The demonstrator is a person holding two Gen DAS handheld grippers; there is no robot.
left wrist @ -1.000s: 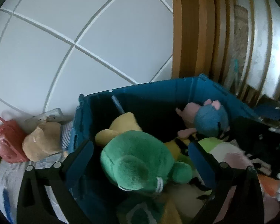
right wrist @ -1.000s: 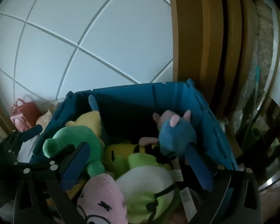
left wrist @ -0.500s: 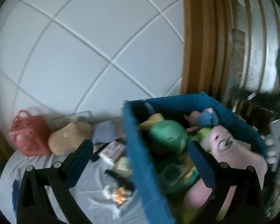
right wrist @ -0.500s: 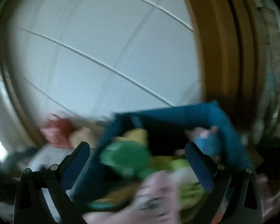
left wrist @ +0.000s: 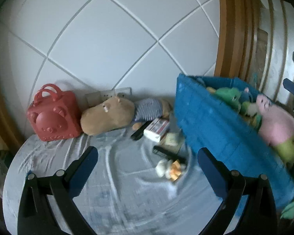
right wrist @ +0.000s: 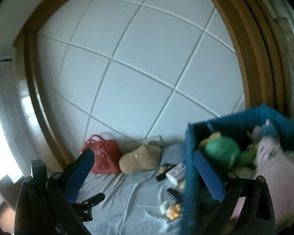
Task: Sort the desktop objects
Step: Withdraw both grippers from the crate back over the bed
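Blue-padded, both the left gripper (left wrist: pixel 147 162) and right gripper (right wrist: pixel 143 166) hang spread and empty over the table (left wrist: pixel 117 195), plush toys in the blue bin (left wrist: pixel 215 125), so reaching loose clutter (left wrist: pixel 168 168) beside it likely follows.

Blue bin (left wrist: pixel 221 129) full of plush toys. Left of bin: white box (left wrist: pixel 156 130), tan plush (left wrist: pixel 109 117), red bag (left wrist: pixel 53 113) farthest. Left gripper (left wrist: pixel 147 162) wide apart, empty.
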